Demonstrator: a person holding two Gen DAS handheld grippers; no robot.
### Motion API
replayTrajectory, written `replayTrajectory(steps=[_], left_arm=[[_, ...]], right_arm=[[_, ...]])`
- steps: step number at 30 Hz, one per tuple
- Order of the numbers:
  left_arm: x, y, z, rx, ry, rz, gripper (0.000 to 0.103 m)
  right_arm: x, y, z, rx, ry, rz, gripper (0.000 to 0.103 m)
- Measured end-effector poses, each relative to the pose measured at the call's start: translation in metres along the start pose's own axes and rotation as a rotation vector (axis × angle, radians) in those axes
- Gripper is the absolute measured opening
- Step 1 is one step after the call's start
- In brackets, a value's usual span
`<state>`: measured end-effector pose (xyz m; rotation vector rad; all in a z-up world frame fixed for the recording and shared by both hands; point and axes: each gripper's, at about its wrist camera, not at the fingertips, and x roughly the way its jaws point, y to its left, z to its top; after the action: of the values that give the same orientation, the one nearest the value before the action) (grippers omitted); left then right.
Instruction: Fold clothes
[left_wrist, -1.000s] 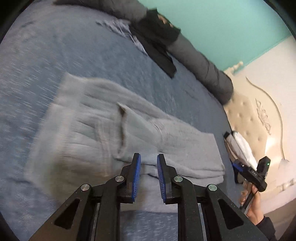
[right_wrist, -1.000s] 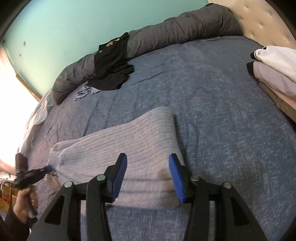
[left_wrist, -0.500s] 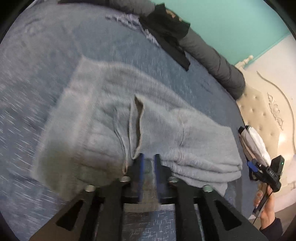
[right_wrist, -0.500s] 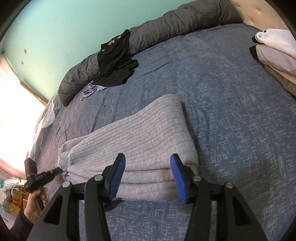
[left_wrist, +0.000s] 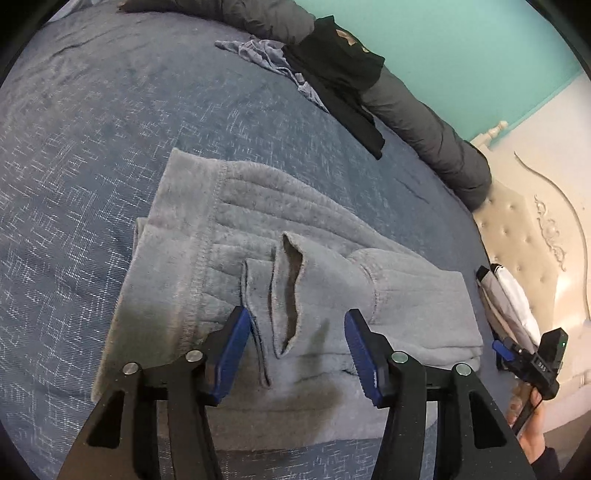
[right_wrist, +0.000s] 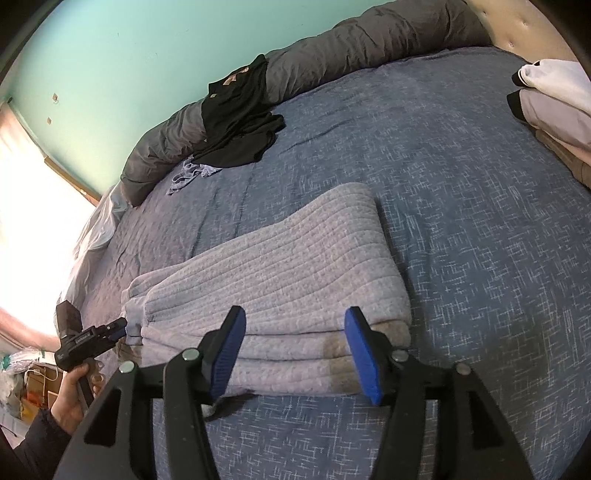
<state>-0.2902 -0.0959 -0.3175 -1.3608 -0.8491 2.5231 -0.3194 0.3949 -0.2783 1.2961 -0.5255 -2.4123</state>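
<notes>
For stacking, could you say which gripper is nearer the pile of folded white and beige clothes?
Right. The right gripper is at the folded grey knit garment's end towards the pile; the left gripper is at its far end. Both jaws have just been opening, gripping nothing.

Bare blue bedspread (right_wrist: 461, 192) lies open on every side of the folded grey garment (right_wrist: 280, 266), wide enough for a gripper to pass. Along the far edge a grey rolled duvet (right_wrist: 332, 48) and black clothes (right_wrist: 236, 125) block the way; stacked laundry (right_wrist: 554, 107), probably folded, crowds the headboard (left_wrist: 532, 236) side.
</notes>
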Motion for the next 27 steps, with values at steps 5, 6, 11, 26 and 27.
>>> replayTrajectory(steps=[5, 6, 11, 26, 27], left_arm=[[0.014, 0.005, 0.0, 0.01, 0.025, 0.034, 0.025], [0.015, 0.007, 0.001, 0.002, 0.025, 0.036, 0.02], [0.01, 0.005, 0.0, 0.021, 0.016, 0.028, 0.01], [-0.052, 0.007, 0.028, 0.023, -0.082, 0.004, 0.008], [-0.048, 0.012, 0.026, 0.023, -0.064, 0.018, 0.008]], right_arm=[[0.002, -0.006, -0.002, 0.031, 0.002, 0.009, 0.057], [0.002, -0.005, -0.003, 0.027, 0.003, 0.009, 0.057], [0.004, -0.005, -0.004, 0.025, 0.009, 0.008, 0.057], [-0.002, -0.006, 0.0, 0.035, -0.005, 0.007, 0.057], [-0.002, -0.007, -0.001, 0.041, -0.005, 0.009, 0.057]])
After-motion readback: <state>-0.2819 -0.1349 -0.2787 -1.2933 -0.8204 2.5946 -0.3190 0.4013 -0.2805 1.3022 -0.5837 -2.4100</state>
